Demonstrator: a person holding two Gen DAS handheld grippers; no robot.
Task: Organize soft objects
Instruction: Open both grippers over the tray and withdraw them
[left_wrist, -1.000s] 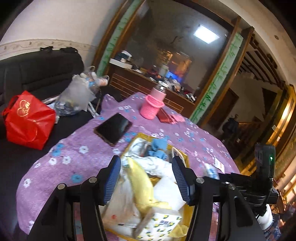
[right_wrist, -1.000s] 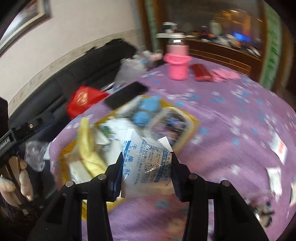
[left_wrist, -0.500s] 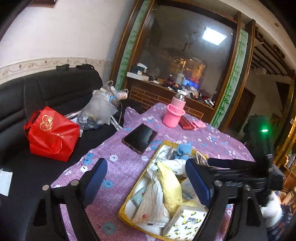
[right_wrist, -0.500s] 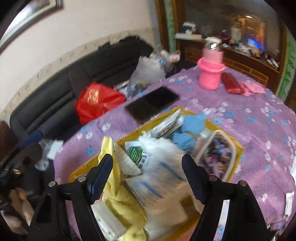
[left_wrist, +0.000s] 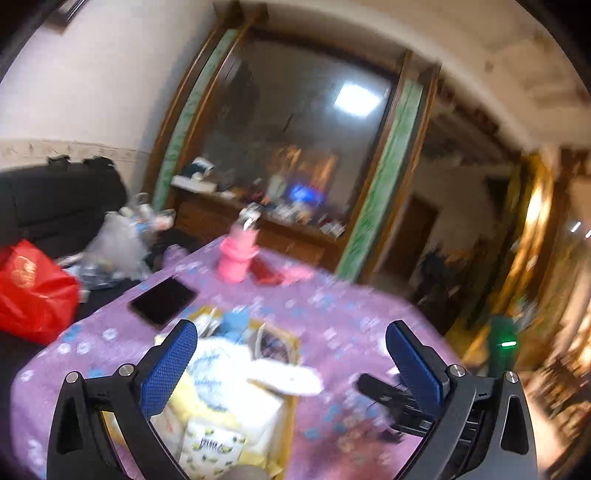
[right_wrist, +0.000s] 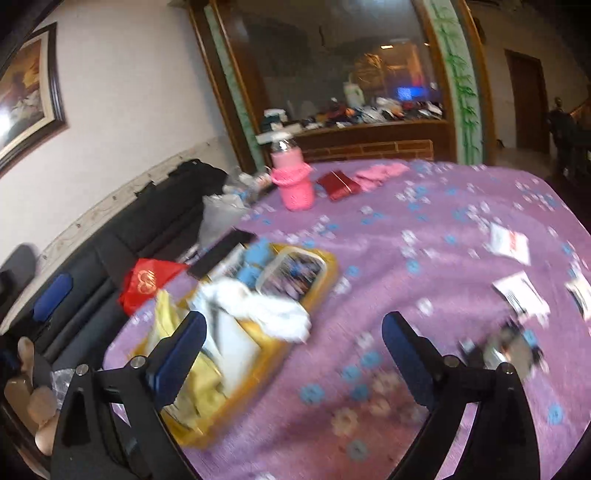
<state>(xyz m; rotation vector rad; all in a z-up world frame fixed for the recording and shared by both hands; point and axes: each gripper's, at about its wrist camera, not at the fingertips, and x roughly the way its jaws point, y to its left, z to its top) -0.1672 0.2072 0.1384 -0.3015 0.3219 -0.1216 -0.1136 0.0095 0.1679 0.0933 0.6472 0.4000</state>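
While both views smear with motion, we see the left gripper (left_wrist: 291, 365) with its blue pads spread wide and still opening; nothing sits between them, only the table beyond. The right gripper (right_wrist: 293, 354) is likewise wide and opening, its jaws empty over the purple cloth (right_wrist: 424, 236).

The task's things lie in a yellow tray (right_wrist: 328, 273) on that cloth. In the right view the tray is at nine o'clock from the gripper's gap, its near end behind the left pad. A white cloth (right_wrist: 273, 314) drapes over the tray's rim at its three o'clock side. A yellow cloth (right_wrist: 162, 317) lies at the tray's near left, and blue pieces (right_wrist: 255, 258) sit at its far end beside a clear box (right_wrist: 295, 273). In the left view we find the tray (left_wrist: 291, 341) at seven o'clock from the gap, with a patterned pack (left_wrist: 214, 446) at its near end.

A dark phone (left_wrist: 162, 299) lies on the cloth at eleven o'clock of the tray. A pink bottle (right_wrist: 291, 181) stands at the far edge, a red wallet (right_wrist: 338, 184) just beside it at three o'clock. A red bag (left_wrist: 29, 291) rests on the black sofa (left_wrist: 55, 199). Paper slips (right_wrist: 509, 243) lie well apart at the right view's three o'clock. Fingers (right_wrist: 26, 384) show at that view's eight o'clock edge.
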